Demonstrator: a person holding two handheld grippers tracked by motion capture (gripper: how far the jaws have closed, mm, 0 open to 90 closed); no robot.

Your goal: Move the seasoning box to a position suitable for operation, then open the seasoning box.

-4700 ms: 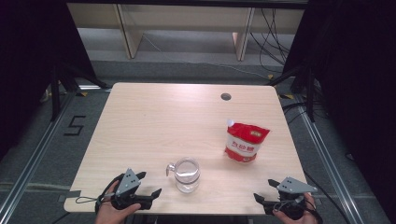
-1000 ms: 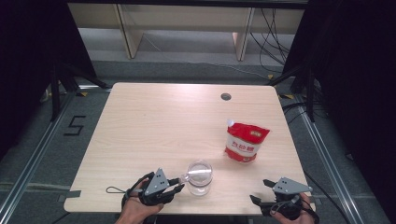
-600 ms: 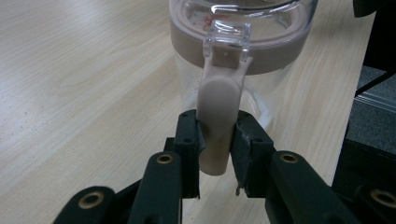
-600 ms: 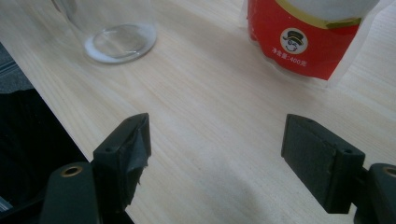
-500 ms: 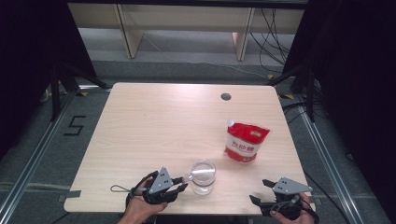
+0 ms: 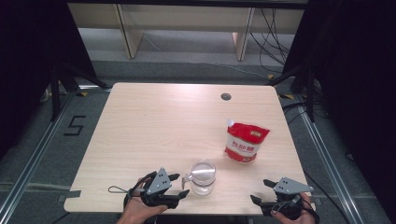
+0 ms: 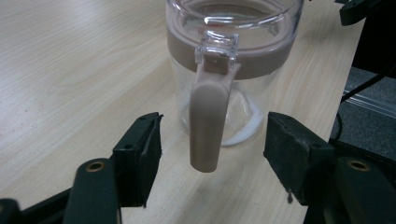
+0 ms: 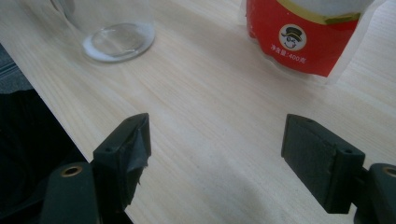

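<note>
Down at the counter's [image 6: 154,121] 6 o'clock edge, the glass jar [image 6: 203,176] sits with its handle [image 7: 208,121] between the left gripper's [image 6: 180,185] just-opened fingers, untouched. Right gripper [image 6: 259,192] gapes empty. Closing off-centre could spin it over the edge.

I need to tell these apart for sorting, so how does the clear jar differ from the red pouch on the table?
The jar is clear and rigid, with a beige band and handle; the red pouch is opaque, soft and printed. The jar looks nearly empty, with just a white trace at its bottom; the pouch looks full. The jar stands near the table's front edge, the pouch farther back and right. Both stand upright.
</note>
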